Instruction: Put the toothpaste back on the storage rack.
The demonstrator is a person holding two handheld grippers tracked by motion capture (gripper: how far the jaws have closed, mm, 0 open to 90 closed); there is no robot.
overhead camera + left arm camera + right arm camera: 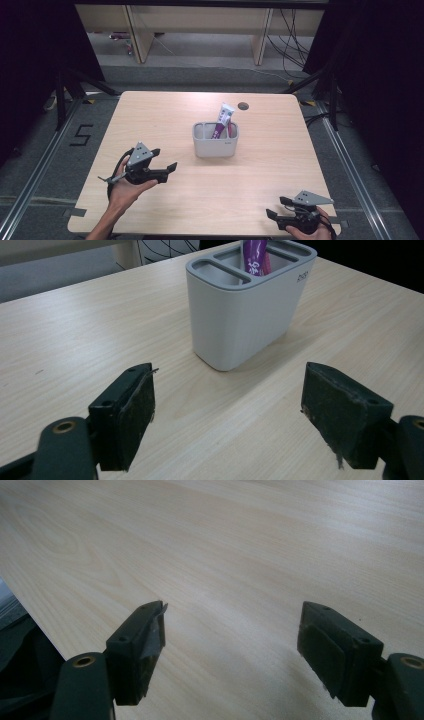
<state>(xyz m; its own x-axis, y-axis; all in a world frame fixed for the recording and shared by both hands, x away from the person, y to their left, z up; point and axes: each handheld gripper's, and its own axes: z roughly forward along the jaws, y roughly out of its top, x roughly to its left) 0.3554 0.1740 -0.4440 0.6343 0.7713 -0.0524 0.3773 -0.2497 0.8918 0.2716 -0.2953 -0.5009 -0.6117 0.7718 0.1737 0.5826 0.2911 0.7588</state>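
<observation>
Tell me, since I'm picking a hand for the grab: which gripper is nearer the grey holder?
Left. The left gripper sits just off the grey holder, jaws open toward it. The right gripper waits near the table's front right corner, well away.

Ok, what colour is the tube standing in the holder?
Purple and white tube, standing in the pale grey holder; the high view shows it best.

The high view looks forward and down from above my side of the table (165,107), taking in all of it around the grey holder (215,140). My left gripper view sits low, close before the holder (245,315), facing it. My right gripper view skims bare tabletop (240,545), probably well behind the holder, facing away.
</observation>
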